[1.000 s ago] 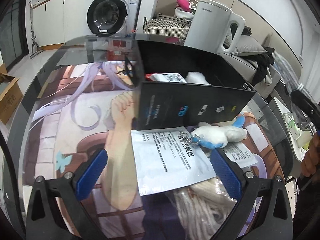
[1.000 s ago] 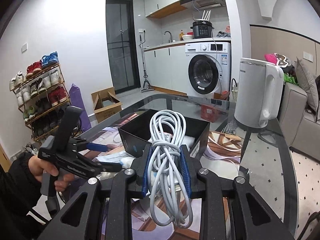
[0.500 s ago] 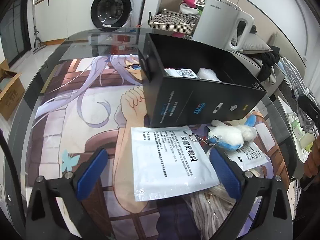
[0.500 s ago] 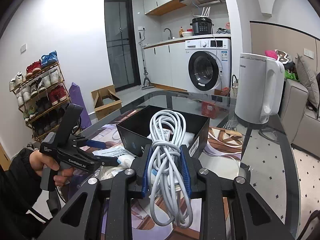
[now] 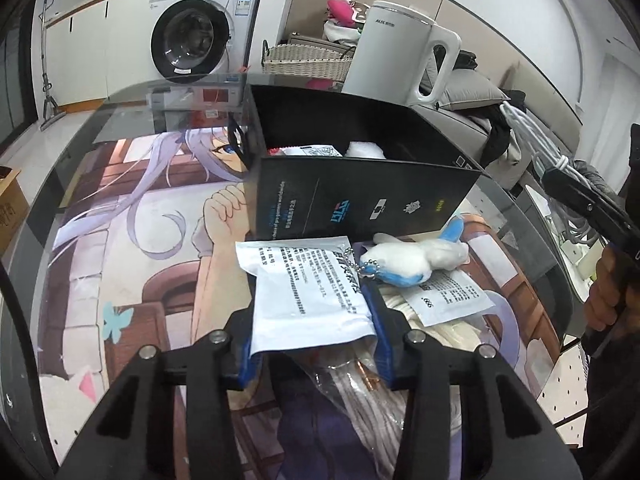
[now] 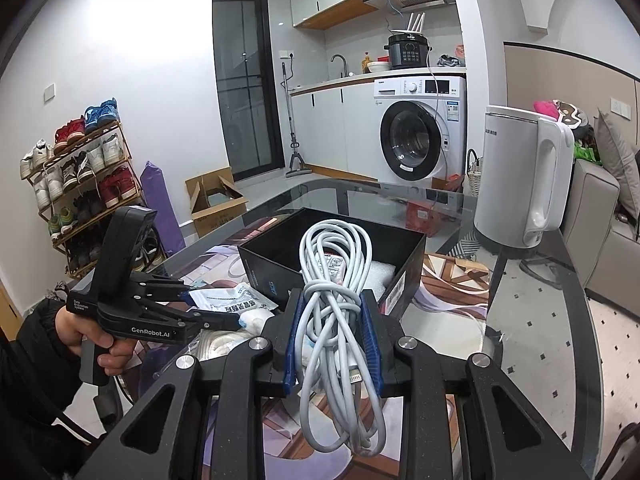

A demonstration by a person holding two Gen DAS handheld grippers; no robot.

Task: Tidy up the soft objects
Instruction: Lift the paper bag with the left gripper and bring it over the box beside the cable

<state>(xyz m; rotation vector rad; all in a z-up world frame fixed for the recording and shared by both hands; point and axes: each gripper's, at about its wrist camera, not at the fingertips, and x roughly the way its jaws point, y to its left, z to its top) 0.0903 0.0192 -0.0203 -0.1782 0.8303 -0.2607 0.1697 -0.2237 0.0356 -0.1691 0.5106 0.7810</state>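
The white pouch (image 5: 308, 292) covers part of the bagged rope (image 5: 360, 392) beneath it. The box (image 5: 360, 204) wall hides most of its contents. Pouch print is unreadable.

Support: round glass-topped table (image 5: 132, 96), dark rim, reflective surface.

Directly on it:
- Anime-print mat (image 5: 132, 240), showing a purple-haired figure and brick-pattern artwork; covers most of the near tabletop.
- Open black box (image 5: 360, 200), printed logos on its near wall, standing on the mat; a labelled packet and white padding show inside.
- White electric kettle (image 6: 520, 184), upright on bare glass beyond the box, well apart from it.
- White printed pouch (image 5: 308, 292), just in front of the box.
- White-and-blue plush keychain (image 5: 416, 260), ball chain attached, beside the pouch, resting on a smaller printed packet (image 5: 452, 296).
- Bagged cream cord bundle (image 5: 360, 396), in clear plastic, partly under the pouch.
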